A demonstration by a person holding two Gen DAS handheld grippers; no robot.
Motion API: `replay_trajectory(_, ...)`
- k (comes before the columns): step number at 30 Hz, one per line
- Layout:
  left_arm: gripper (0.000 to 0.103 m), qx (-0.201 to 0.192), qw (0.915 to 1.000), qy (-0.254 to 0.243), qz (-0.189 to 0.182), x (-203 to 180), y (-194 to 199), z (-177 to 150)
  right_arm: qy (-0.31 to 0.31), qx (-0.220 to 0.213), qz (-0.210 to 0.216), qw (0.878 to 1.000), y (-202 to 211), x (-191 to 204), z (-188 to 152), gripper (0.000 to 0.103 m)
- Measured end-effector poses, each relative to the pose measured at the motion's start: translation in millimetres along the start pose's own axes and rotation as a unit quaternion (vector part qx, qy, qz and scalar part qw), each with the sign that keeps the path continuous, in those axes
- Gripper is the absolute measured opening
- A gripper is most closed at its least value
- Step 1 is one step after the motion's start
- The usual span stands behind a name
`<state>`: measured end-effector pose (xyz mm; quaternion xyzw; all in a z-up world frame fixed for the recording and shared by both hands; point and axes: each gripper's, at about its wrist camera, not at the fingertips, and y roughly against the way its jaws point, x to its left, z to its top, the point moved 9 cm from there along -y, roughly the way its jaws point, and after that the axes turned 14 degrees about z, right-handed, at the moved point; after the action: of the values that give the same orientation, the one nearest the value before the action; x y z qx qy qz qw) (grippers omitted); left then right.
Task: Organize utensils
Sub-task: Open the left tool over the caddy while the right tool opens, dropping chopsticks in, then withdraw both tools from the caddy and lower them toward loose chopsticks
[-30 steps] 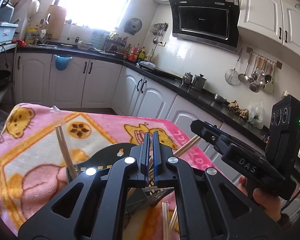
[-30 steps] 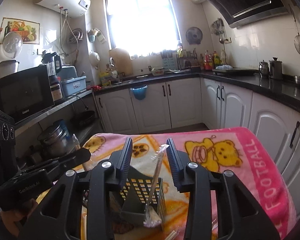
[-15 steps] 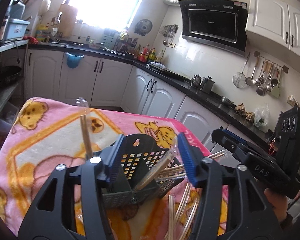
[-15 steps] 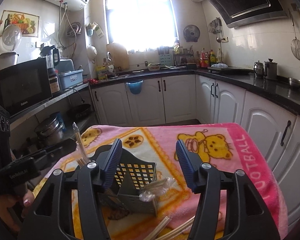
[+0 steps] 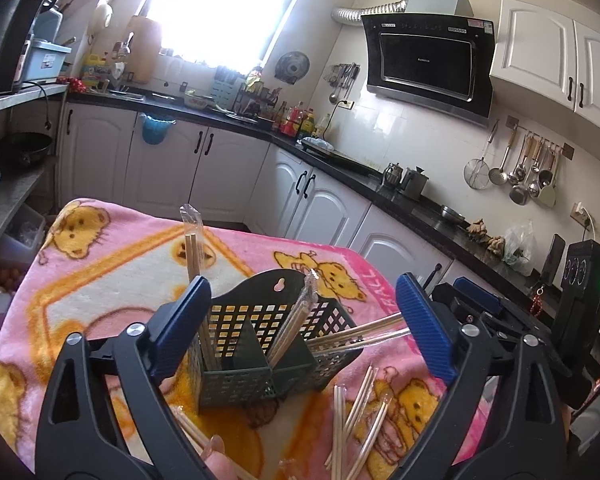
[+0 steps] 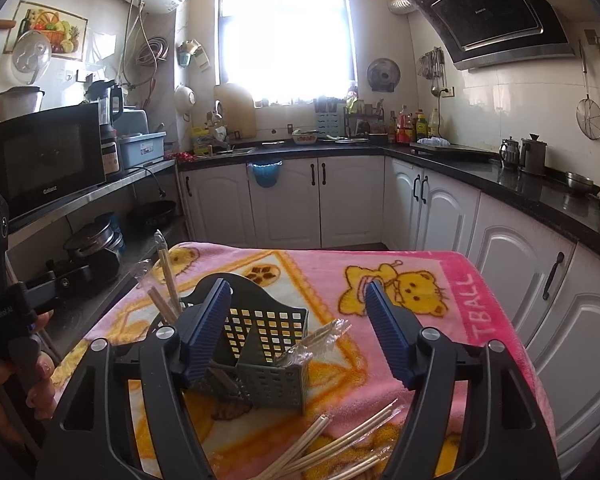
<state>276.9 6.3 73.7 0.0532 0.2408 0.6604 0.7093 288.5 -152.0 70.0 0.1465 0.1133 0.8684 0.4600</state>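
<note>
— While the basket (image 5: 260, 344) sits on the pink blanket (image 5: 100, 280), where are the chopsticks?
— Some wrapped pairs (image 5: 296, 328) stand in its compartments; loose ones (image 6: 340, 448) lie on the blanket in front.
— And the claws?
— The left gripper (image 5: 300, 332) and right gripper (image 6: 300, 332) both hang spread wide, holding nothing, above the basket.

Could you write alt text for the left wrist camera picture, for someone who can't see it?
An open left gripper frames a dark slotted utensil basket holding wrapped chopsticks, on a pink bear-print blanket. More chopsticks lie loose in front.
</note>
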Motion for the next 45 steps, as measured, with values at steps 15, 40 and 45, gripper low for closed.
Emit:
replay_trajectory(15, 0.092, 0.001, 0.9999, 0.006, 0.009, 2.8, 21.6, -15.6, 0.004, -0.004, 0.012, 1.0, 29.5, 9.5, -11.0, 0.07)
replay_trajectory(40, 0.092, 0.059, 0.997, 0.012, 0.049, 30.1, 21.2, -77.8, -0.008, 0.028, 0.029, 0.999, 40.9, 18.8, -53.8, 0.07)
replay_trajectory(45, 0.092, 0.077, 0.9952, 0.015, 0.059, 39.3, 17.2, -93.6, -0.007, 0.039, 0.034, 0.999, 36.6, 22.5, -62.6, 0.07)
